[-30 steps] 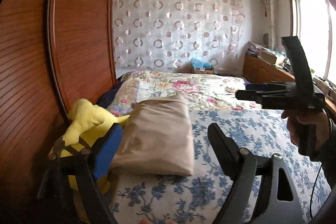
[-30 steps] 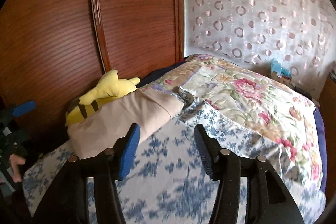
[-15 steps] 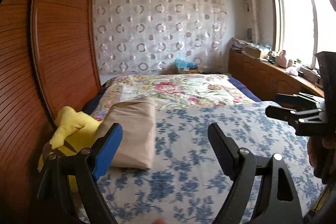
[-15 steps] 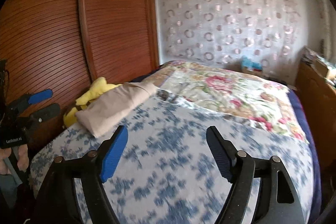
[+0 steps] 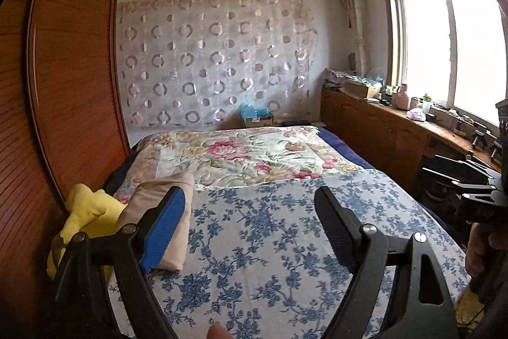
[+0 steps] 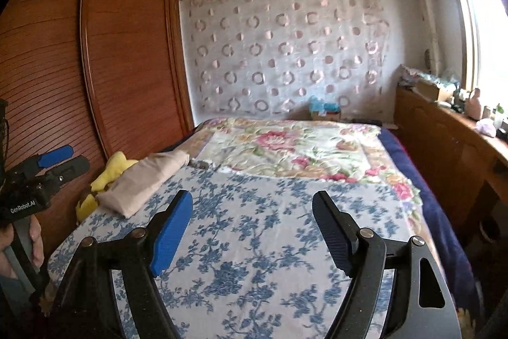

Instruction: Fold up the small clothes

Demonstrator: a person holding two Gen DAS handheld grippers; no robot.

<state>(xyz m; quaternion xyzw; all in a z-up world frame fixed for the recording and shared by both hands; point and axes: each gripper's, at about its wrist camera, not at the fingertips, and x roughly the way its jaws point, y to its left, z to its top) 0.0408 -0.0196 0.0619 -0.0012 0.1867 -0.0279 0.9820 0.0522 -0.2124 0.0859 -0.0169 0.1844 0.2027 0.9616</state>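
Beige folded garment (image 6: 144, 180) lies at the bed's left edge, touching the yellow plush toy (image 6: 109, 177). Nearest: left gripper (image 5: 250, 231) and right gripper (image 6: 252, 229) both spread wide, holding nothing, above the blue-floral sheet (image 6: 254, 243). Judgement: fold looks done; between items. Next move calls for locating another garment; none visible on the floral quilt (image 6: 295, 148) beyond.

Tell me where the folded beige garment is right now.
The folded beige garment lies at the bed's left edge, against the yellow plush toy, beside the wooden wardrobe.
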